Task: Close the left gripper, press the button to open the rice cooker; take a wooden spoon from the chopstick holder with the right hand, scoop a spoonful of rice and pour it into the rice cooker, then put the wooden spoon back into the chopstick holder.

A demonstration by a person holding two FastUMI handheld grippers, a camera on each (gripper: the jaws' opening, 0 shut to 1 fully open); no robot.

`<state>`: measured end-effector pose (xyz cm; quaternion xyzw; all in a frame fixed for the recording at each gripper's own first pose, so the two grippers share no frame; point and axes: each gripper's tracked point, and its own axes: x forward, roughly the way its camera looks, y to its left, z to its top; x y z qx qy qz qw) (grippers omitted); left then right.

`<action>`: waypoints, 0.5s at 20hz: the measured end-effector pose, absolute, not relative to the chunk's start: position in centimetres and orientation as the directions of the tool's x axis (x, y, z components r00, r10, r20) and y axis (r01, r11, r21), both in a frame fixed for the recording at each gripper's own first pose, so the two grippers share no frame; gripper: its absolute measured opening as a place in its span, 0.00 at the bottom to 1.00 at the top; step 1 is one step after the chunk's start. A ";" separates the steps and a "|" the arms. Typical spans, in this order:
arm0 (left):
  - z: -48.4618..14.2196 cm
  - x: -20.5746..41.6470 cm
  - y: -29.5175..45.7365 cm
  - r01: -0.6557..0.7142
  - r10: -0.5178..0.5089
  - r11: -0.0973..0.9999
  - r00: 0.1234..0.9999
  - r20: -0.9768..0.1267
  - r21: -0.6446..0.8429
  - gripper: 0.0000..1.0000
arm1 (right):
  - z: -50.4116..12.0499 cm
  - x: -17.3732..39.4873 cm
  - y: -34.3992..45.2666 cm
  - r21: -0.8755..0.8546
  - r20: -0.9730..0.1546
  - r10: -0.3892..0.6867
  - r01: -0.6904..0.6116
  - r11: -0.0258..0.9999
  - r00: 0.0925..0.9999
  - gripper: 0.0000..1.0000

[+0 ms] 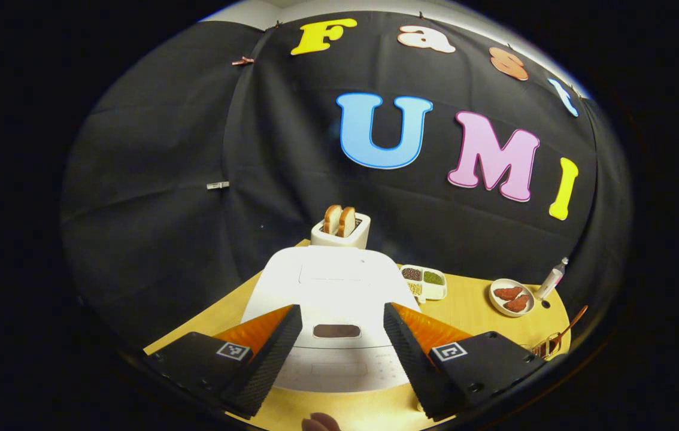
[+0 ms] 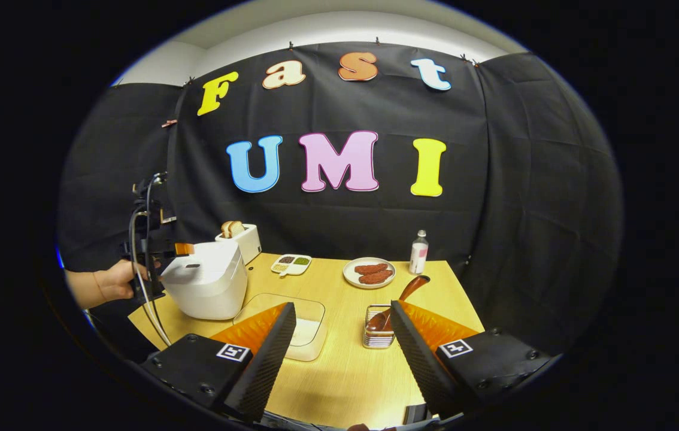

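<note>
The left gripper has its two fingers spread wide apart, gripping nothing. In the right gripper view it shows far off at the left, held from behind by a person's hand. The right gripper likewise stands with fingers parted, nothing between them.

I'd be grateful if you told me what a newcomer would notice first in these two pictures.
Most likely the white rice cooker, lid closed, looming just ahead of the open left tongs in the left gripper view. In the right gripper view, the open right tongs frame a clear rice container and a wire chopstick holder with the wooden spoon leaning in it.
</note>
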<state>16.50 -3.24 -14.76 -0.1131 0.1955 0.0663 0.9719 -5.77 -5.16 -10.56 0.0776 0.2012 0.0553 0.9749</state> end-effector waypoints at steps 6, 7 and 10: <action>-9.1 12.3 -4.6 -0.075 0.023 0.977 0.967 -0.253 -0.199 0.95 | -8.7 -4.0 -5.0 0.151 -0.341 0.121 -0.073 0.986 0.932 0.99; -8.1 11.7 -4.9 -0.055 0.011 0.981 0.974 -0.226 -0.188 0.95 | -8.2 -3.6 -5.0 0.146 -0.332 0.119 -0.074 0.986 0.936 0.99; -5.6 9.6 -5.5 -0.014 -0.011 0.987 0.987 -0.160 -0.159 0.94 | -7.2 -2.8 -4.7 0.136 -0.307 0.116 -0.077 0.988 0.945 0.99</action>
